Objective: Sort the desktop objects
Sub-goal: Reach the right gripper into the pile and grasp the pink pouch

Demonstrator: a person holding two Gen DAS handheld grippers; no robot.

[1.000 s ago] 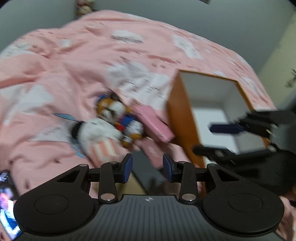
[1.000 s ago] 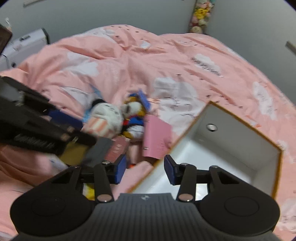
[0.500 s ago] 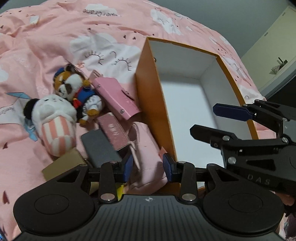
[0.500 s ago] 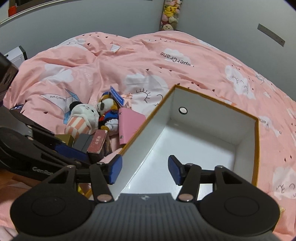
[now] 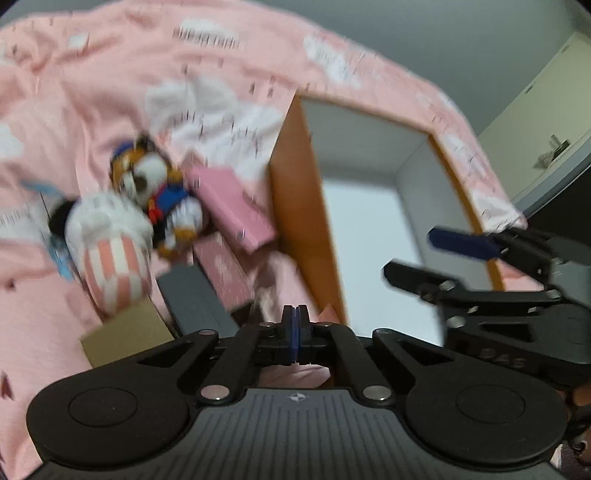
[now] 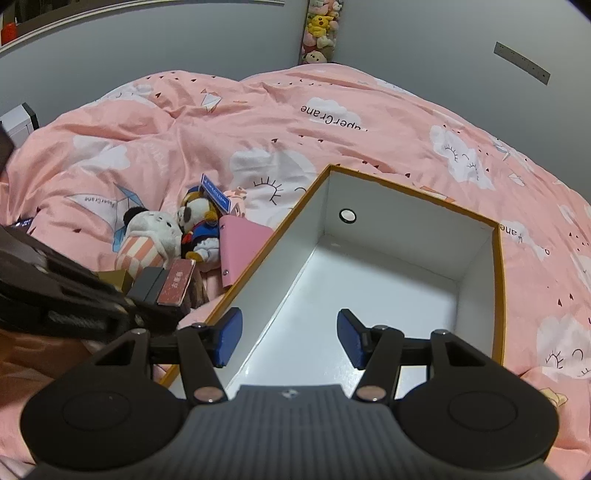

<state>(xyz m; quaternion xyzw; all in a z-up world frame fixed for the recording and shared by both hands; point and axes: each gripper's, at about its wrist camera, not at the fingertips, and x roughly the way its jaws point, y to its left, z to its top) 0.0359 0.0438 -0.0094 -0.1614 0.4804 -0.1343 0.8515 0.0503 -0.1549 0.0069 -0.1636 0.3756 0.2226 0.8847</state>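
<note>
Where it gaped before, left hand-held gripper (image 5: pixel 294 334) now closed, empty

Bed (image 6: pixel 332 122) fills most of both views, covered w/ a pink duvet (image 6: pixel 207 140) printed w/ white clouds, eyelash marks, small dark hearts, paper cranes & the words "PaperCrane". Fabric is rumpled, folds toward the left side. Grey wall (image 6: pixel 166 40) behind the bed, plain; a corner seam runs down where 2 walls meet, w/ a column of small plush toys (image 6: pixel 320 29) hanging at it, yellow & pink ones. Grey strip (image 6: pixel 521 68) fixed on the right wall. White box-like unit (image 6: pixel 20 123) at far left by the bed edge. Left view, blurred: pale cream cabinet (image 5: pixel 546 122) at right. Light is dim, indoor, soft shadows
</note>
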